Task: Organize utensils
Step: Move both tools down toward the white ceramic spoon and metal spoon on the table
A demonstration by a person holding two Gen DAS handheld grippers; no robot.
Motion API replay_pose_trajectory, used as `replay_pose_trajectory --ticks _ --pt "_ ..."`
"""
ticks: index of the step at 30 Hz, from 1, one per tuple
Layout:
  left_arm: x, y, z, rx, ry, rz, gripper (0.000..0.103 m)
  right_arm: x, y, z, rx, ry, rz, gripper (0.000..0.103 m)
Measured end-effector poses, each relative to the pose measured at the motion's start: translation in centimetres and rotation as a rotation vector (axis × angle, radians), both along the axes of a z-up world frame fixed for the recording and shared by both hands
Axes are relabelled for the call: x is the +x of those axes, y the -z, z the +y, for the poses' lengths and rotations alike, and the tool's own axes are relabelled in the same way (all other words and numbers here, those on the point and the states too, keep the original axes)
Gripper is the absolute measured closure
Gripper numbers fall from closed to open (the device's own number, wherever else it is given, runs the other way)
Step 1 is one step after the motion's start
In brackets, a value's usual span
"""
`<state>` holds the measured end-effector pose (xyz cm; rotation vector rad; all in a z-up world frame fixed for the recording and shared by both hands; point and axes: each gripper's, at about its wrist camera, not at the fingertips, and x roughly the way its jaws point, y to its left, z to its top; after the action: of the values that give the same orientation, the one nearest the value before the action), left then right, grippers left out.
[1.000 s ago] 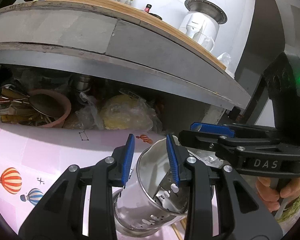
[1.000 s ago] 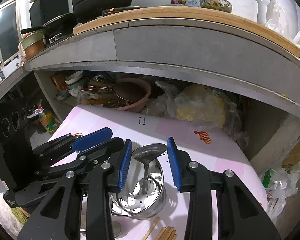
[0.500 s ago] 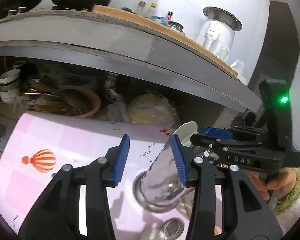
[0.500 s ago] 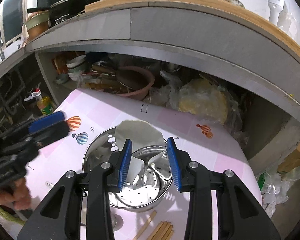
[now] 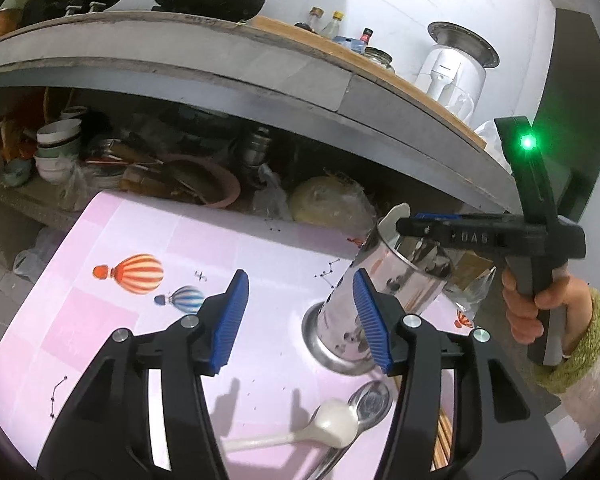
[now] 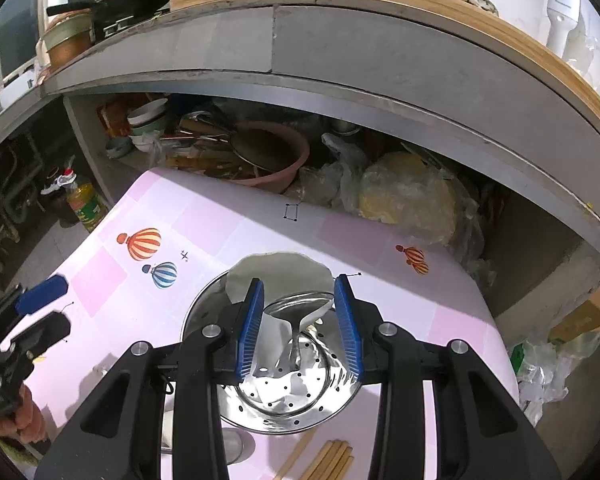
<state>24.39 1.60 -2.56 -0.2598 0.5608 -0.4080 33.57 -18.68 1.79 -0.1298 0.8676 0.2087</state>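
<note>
Black tongs (image 5: 300,320), blue ribbed pads, green knit cuff (image 5: 580,344)

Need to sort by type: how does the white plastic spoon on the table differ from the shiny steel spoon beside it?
The white plastic spoon is matte; the shiny steel spoon is reflective. The white spoon's handle points left, the steel spoon's toward the camera. Both lie on the pink tablecloth, bowls together, outside the steel holder.
</note>
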Motion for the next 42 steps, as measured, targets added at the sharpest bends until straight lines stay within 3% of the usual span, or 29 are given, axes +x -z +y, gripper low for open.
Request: replay_pose_trajectory --ticks 5,12,20,24,28,33,38,42 --pt "-1.0 0.1 0.7 0.002 -0.011 0.009 0.049 -0.1 -0.7 -0.6 0.026 0.027 0.004 0.056" --pt "-2.5 -0.1 1.4 0.020 -0.020 0.005 0.047 -1.7 -2.7 -1.5 0.048 0.046 -0.032 0.053" --pt "-4.0 0.1 2.4 0.048 -0.034 0.014 0.043 -8.3 -6.2 -4.4 0.161 0.058 -0.093 0.052" --pt "-4.4 0.9 2.9 0.075 -0.032 0.039 0.043 -12.5 -6.0 -5.6 0.213 0.071 -0.079 0.051" --pt "-4.6 1.8 3.1 0.113 -0.035 0.060 0.041 -16.4 -3.7 -6.3 0.285 0.092 -0.010 0.051" --pt "-4.6 3.4 3.3 0.154 -0.044 0.101 0.039 -19.4 1.3 -6.0 0.425 0.127 0.124 0.051" --pt "-4.9 5.1 3.4 0.177 -0.050 0.144 0.039 -19.8 6.7 -4.1 0.506 0.175 0.259 0.047" --pt "-5.5 6.2 3.2 0.198 -0.040 0.165 0.038 -18.9 9.8 -1.1 0.482 0.171 0.337 0.047"
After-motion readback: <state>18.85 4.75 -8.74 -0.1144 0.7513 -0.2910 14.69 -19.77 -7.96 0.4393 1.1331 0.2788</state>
